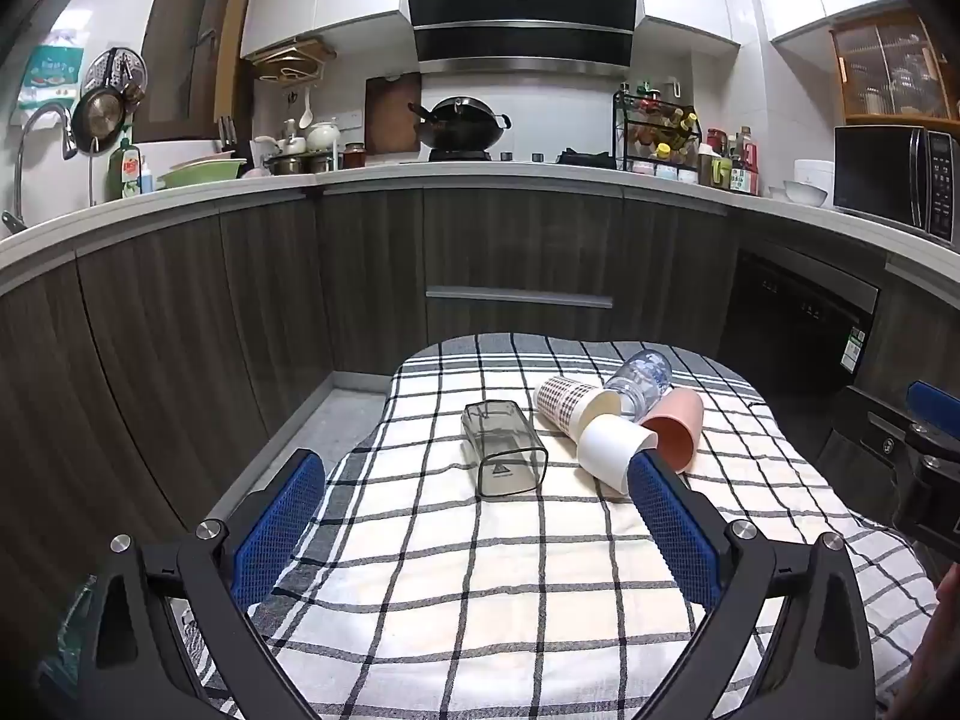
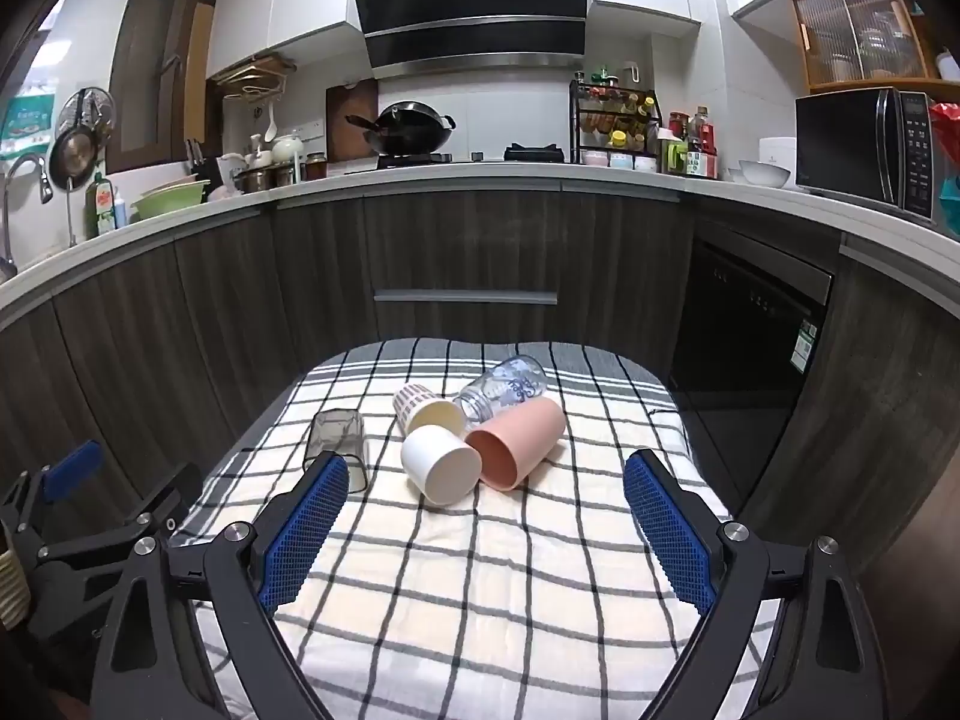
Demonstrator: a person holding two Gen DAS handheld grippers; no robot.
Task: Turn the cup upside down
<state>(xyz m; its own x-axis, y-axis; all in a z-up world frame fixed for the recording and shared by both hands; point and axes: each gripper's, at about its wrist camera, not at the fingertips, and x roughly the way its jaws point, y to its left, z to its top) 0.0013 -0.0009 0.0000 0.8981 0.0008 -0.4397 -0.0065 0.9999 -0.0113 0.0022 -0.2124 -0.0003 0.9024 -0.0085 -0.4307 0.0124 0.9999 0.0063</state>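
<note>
both the left gripper [image 1: 477, 474] and right gripper [image 2: 486, 474] hang spread wide and empty above a checked cloth [image 2: 480, 570], where a white cup [image 2: 441, 465], pink cup [image 2: 516, 444], patterned cup [image 2: 423, 408], smoky tumbler [image 2: 339, 441] and glass bottle [image 2: 507, 387] lie toppled mid-table.

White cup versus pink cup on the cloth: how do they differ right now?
The white cup is shorter and stubbier; the pink cup is longer and tapered. The white cup lies nearer the grippers, its mouth angled right; the pink cup lies behind it, mouth angled left. Both lie on their sides on the checked cloth, rims touching, ungripped.
</note>
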